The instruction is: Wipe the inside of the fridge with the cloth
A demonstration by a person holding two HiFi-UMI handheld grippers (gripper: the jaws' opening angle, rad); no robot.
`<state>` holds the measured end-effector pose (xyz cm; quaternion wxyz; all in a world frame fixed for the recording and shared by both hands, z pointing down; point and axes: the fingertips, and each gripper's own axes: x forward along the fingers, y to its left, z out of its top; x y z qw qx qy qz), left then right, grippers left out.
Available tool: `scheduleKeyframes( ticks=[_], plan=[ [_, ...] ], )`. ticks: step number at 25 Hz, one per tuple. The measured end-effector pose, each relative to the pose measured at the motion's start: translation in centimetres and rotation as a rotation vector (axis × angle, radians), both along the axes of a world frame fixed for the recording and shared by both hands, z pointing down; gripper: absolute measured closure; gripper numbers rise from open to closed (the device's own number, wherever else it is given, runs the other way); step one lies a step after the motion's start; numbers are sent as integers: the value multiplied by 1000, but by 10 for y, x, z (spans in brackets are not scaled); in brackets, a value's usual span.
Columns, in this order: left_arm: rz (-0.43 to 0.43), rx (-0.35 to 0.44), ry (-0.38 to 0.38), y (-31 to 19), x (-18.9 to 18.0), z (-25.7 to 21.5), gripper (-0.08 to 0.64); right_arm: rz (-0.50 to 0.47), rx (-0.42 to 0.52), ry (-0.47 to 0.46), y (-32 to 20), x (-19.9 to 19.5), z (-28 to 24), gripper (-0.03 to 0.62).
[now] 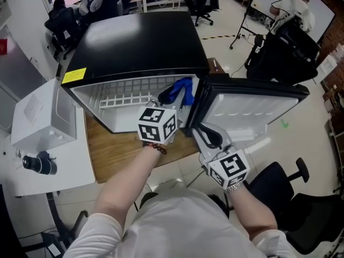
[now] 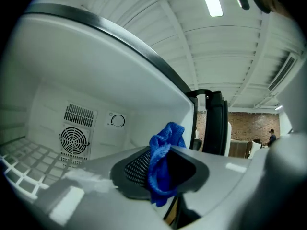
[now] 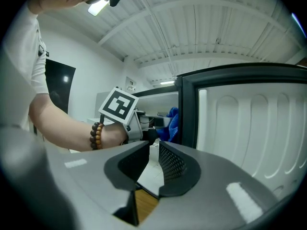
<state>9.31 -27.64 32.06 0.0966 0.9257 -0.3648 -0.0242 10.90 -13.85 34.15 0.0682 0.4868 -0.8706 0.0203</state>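
Note:
A small black fridge (image 1: 134, 42) stands on a wooden top (image 1: 118, 155), its door (image 1: 252, 109) swung open to the right. My left gripper (image 1: 167, 98) reaches into the right part of the opening, shut on a blue cloth (image 1: 181, 90). In the left gripper view the cloth (image 2: 163, 147) hangs bunched between the jaws of that gripper (image 2: 160, 169), in front of the white back wall with a fan grille (image 2: 74, 140) and a dial (image 2: 117, 120). My right gripper (image 1: 208, 134) is outside, by the door's lower edge; its jaws (image 3: 152, 159) show a narrow gap with nothing in it.
A white wire shelf (image 1: 123, 98) lies inside the fridge at the left. A white box (image 1: 43, 117) and a dark lens-like object (image 1: 38, 164) sit on the table to the left. A black office chair (image 1: 285, 181) stands to the right. People sit at the desks behind.

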Motion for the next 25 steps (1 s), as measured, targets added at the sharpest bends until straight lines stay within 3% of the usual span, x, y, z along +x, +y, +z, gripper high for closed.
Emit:
scheduleKeyframes(
  ticks=[12,25],
  plan=[
    [-79,-20,3,-35,3,3,471,-30,2,-3,0,-9,-2,545],
    [-186,12,-60,-77,8,13,482,-43,22,-23,-4,-8,-13,548]
  ],
)
